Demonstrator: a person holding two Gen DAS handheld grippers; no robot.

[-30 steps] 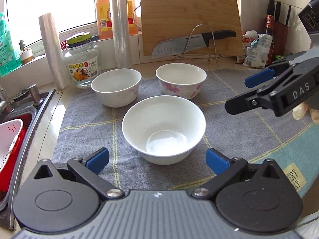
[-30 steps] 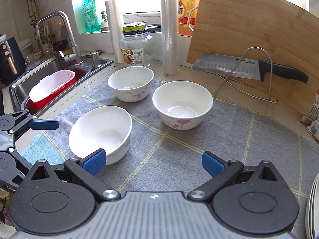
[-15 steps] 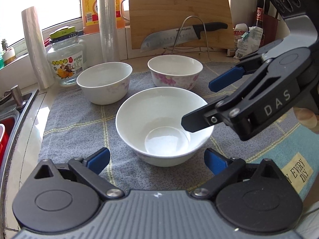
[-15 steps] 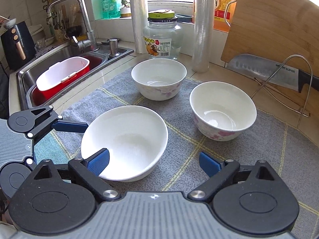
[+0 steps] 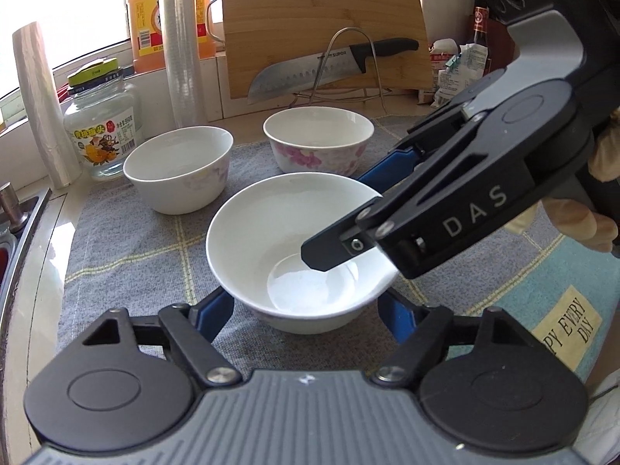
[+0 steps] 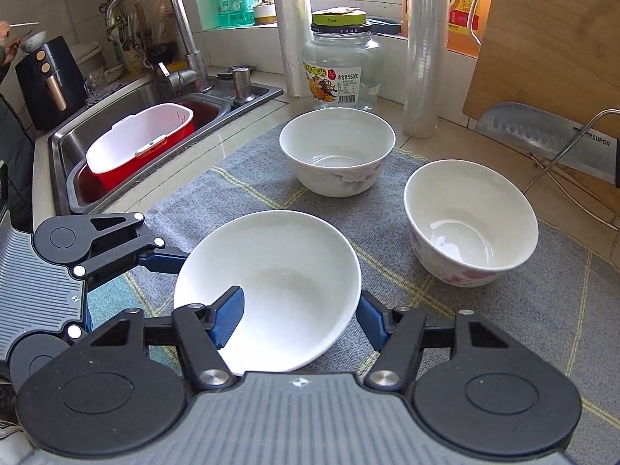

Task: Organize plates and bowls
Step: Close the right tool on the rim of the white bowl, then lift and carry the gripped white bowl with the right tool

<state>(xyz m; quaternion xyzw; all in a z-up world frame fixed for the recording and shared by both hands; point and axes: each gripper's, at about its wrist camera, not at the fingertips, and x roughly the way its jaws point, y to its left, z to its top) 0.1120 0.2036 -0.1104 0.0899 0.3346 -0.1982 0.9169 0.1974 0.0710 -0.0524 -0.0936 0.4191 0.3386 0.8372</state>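
On the grey checked mat (image 5: 128, 255) stand three bowls: a plain white bowl (image 5: 298, 248) nearest both cameras, a second bowl with a faint floral print (image 5: 179, 168) behind it on the sink side, and a third bowl with pink flowers (image 5: 318, 140) beside that one. Readable writing: "SUPOR" on the blade of the one knife (image 5: 329, 66), which rests on a wire stand against the wooden cutting board (image 5: 321, 19); "DAS" in pale letters on the black body of the right gripper (image 5: 372, 209); "EVERY DAY" on a cream tag on the turquoise cloth (image 5: 558, 271); and "950" among Chinese characters on the label of the single glass jar (image 6: 343, 73) with its green lid. Two upright rolls of clear film flank that jar. The right gripper comes in from the right of the left wrist view, angled downward, with one finger inside the plain white bowl and the other outside its far wall, its jaws closed on that rim. The left gripper (image 5: 310, 310) points down at the same bowl from the near side, its blue pads (image 5: 217, 312) either side of the bowl's base and its jaws closing, though whether they yet press on it cannot be told. Part of a person's hand (image 5: 581, 221) shows behind the right gripper.
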